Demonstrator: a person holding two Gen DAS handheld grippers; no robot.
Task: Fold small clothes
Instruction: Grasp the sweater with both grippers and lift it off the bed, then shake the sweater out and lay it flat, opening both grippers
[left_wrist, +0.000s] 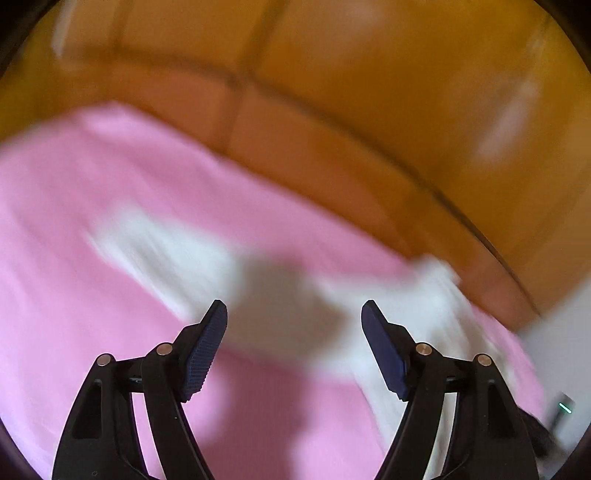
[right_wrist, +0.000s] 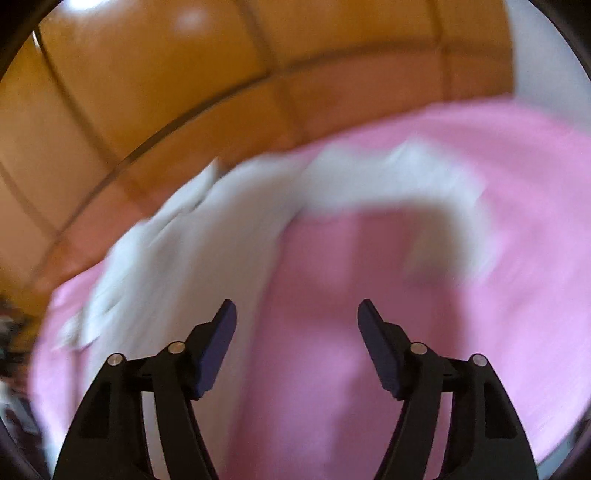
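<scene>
- Blur smears the whole left wrist view, so fine detail is lost.
- Pink sheet (left_wrist: 74, 221) covers the bed and fills the lower left of this view.
- Wooden headboard (left_wrist: 369, 92), orange-brown and split into panels, curves along the sheet's far edge.
- Pale wall (left_wrist: 561, 350) shows past the headboard's right end, at the bed's right corner.
- White garment (left_wrist: 166, 251) lies on the sheet ahead of the left gripper (left_wrist: 294, 314), and runs right toward the headboard edge; its exact outline cannot be told.
- Left gripper's jaws stand apart, nothing between the pads; a dark shadow falls on cloth and sheet between them.
- Bare sheet lies open to the left and near side.

- Right wrist view is blurred as well.
- Sheet (right_wrist: 517, 184) spreads across the middle and right; the headboard (right_wrist: 147, 74) arcs along its far edge, and pale wall (right_wrist: 546, 55) shows at the upper right.
- Garment (right_wrist: 184, 258) bends in an arc: one part along the sheet's left edge near the headboard, another across the far side, with bare pink inside the curve.
- Right gripper (right_wrist: 297, 314) has its jaws apart and empty; its left finger (right_wrist: 216, 347) overlaps the white cloth in the picture, but whether they touch cannot be told.
- Dark clutter (right_wrist: 11, 332) sits past the bed's left edge, too smeared to name.
- Open sheet runs to the right edge.
</scene>
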